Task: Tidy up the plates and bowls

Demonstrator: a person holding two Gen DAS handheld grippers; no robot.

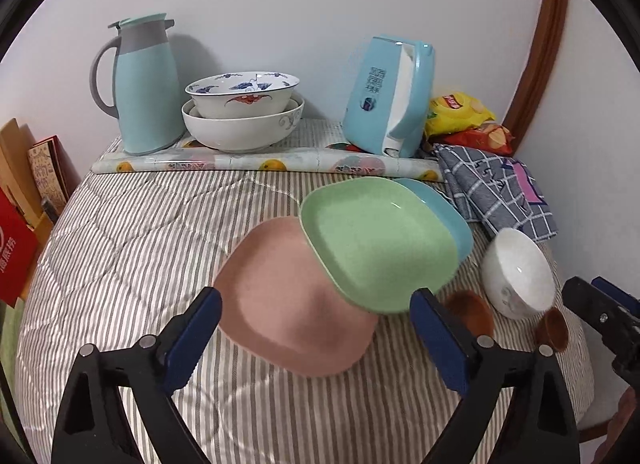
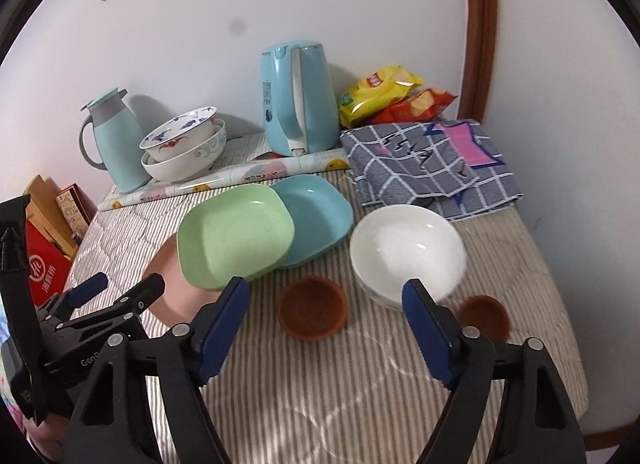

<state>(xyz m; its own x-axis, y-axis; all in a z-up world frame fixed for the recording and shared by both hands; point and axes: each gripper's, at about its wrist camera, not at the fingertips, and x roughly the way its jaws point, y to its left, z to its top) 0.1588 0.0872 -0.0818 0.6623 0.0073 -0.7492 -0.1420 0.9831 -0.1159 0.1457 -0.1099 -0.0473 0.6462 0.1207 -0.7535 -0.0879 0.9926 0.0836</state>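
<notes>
Fingers spread wide on both grippers, left gripper (image 1: 316, 328) over the pink plate (image 1: 288, 304), light stiff plastic, best pinched at its rim.

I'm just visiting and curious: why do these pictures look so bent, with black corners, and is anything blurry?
Both views are fisheye: black corners, and the door frame bows. In the left wrist view the pink plate and small white bowl look smeared. The right wrist view is sharper, with glare inside the white bowl.
</notes>
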